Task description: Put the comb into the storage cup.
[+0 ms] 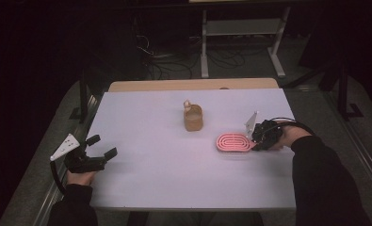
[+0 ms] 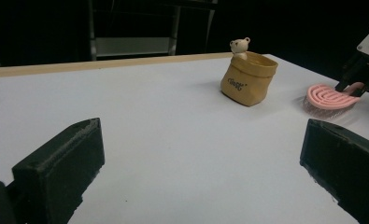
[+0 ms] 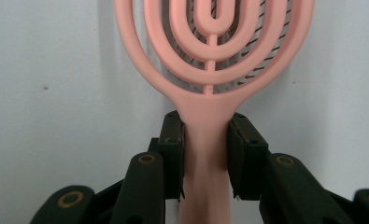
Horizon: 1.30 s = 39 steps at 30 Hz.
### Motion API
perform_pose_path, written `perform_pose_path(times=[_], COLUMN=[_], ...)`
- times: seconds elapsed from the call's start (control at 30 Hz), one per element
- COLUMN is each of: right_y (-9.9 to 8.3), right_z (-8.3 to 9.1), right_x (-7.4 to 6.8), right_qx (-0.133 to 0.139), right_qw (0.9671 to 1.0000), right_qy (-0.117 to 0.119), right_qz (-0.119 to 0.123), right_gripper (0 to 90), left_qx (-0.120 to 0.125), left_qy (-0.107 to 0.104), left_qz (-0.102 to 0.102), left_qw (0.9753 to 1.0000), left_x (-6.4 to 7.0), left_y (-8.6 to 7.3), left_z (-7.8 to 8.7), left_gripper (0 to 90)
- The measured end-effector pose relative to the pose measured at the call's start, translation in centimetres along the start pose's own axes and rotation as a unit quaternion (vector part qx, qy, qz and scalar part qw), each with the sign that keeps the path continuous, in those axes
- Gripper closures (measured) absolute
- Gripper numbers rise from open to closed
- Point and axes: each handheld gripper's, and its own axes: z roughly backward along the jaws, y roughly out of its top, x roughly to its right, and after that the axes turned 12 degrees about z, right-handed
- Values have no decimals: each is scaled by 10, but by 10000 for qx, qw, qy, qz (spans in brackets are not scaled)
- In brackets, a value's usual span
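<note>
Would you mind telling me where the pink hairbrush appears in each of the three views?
High view: the hairbrush lies right of centre on the table, its handle in the right gripper.
Left gripper view: hairbrush at the right edge, right of the bear pouch.
Right gripper view: hairbrush at centre, handle between the jaws.
Shared landmark: the white table.

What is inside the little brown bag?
A small cream teddy bear peeks out of the brown bag; its head shows above the rim. Its body, and anything else in there, is hidden by the bag's wall.

Overhead view; two low claw-mounted close-ups
</note>
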Motion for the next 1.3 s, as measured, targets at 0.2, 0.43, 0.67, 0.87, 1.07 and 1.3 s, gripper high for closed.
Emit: perform_pose_path(times=[0.2,0.43,0.67,0.87,1.07,1.3], right_y=[0,2,5,10,16,23], right_z=[2,8,16,24,32,39], right_x=[-1,-3,-3,-6,-8,-11], right_qx=[71,207,322,441,604,668], right_qw=[10000,9997,9988,9977,9962,9956], right_qy=[41,73,-57,-161,-186,-198], right_qz=[-45,-100,-353,-498,-597,-625], right_gripper=[683,685,686,686,686,686], left_qx=[8,12,15,19,31,49], left_qy=[3,0,-6,-10,-22,-37], left_qz=[-2,2,-6,-5,0,4], left_qw=[10000,10000,10000,10000,10000,10000], left_x=[0,0,0,0,0,0], left_y=[0,0,0,1,1,1], left_z=[0,0,0,1,1,1], left_gripper=[0,0,0,0,0,0])
